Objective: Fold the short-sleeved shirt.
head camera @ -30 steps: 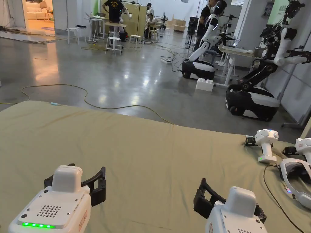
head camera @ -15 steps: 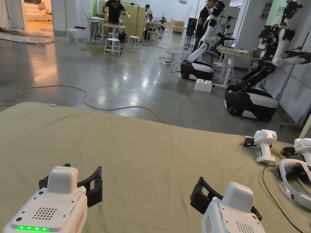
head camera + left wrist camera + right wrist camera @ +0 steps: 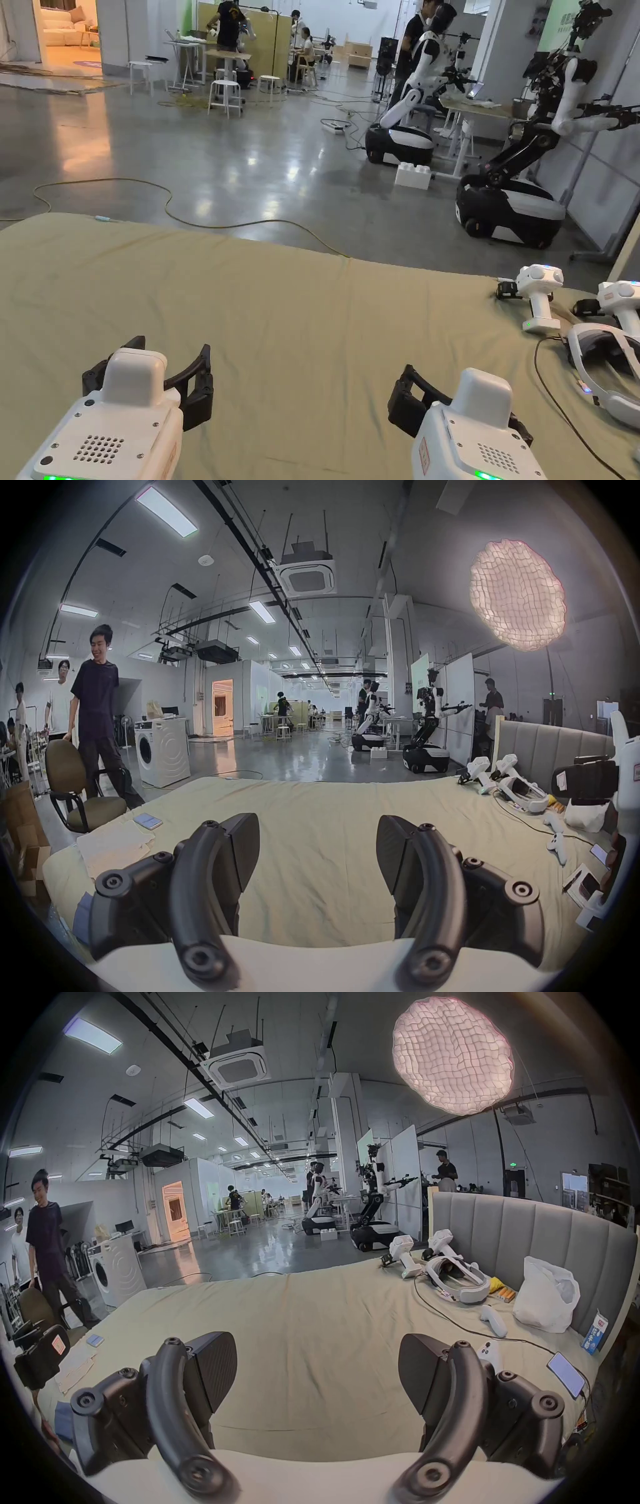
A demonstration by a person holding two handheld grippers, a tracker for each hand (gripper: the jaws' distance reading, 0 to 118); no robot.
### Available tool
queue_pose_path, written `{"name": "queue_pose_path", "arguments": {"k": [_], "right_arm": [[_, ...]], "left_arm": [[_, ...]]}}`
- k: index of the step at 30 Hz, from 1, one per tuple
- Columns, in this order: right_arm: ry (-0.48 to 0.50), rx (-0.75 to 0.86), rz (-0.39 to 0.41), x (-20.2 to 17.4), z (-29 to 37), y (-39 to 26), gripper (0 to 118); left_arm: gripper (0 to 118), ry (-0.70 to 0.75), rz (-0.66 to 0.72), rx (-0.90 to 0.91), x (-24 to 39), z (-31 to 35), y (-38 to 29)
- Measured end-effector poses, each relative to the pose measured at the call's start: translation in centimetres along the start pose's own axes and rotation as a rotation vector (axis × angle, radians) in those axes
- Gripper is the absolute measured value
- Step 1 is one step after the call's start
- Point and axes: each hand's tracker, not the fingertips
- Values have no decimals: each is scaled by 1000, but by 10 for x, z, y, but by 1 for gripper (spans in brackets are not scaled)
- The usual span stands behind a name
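A cream folded cloth point(image 3: 114, 847) lies flat at the left edge of the olive bed sheet point(image 3: 300, 312); it also shows in the right gripper view as the cream cloth point(image 3: 74, 1368). I cannot tell whether it is the shirt. My left gripper point(image 3: 170, 347) hovers low over the near part of the sheet, its jaws open and empty point(image 3: 317, 826). To its right, my right gripper point(image 3: 453, 384) is also open with nothing between its jaws point(image 3: 317, 1342). Bare sheet lies ahead of both.
Two white controllers point(image 3: 540, 300) and a headset point(image 3: 603, 369) with a cable lie at the sheet's right edge. A phone point(image 3: 568, 1373), a white bag point(image 3: 543, 1297) and a grey headboard point(image 3: 519, 1234) are farther right. A chair point(image 3: 69, 791) and people stand at the left.
The head camera has tilted a little, shifting the whole picture. Both grippers stay open over the sheet at about the same spots.
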Motion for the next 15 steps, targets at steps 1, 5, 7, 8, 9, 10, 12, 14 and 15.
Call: {"name": "queue_pose_path", "arguments": {"k": [1, 5, 7, 8, 9, 10, 12, 14, 15], "right_arm": [[4, -3, 0, 1, 2, 1, 99], [0, -12, -3, 0, 2, 0, 99], [-40, -20, 11, -3, 1, 0, 99], [-39, -21, 12, -2, 1, 0, 99], [-29, -21, 8, -1, 2, 1, 99], [-10, -20, 2, 0, 2, 0, 99], [1, -41, -25, 2, 0, 3, 99], [25, -49, -44, 6, 0, 5, 99], [22, -50, -39, 5, 0, 5, 99]], "left_arm": [[76, -6, -1, 1, 0, 0, 1], [76, -15, -17, -10, 1, -1, 5], [76, -22, -27, -15, 0, -1, 6], [76, -23, -31, -17, 1, -1, 6], [76, -24, -34, -18, 1, -2, 6], [76, -26, -36, -19, 1, -1, 6], [76, -28, -41, -23, 1, -1, 6], [76, -29, -39, -26, 0, -1, 5], [76, -32, -33, -28, 0, -2, 5]]}}
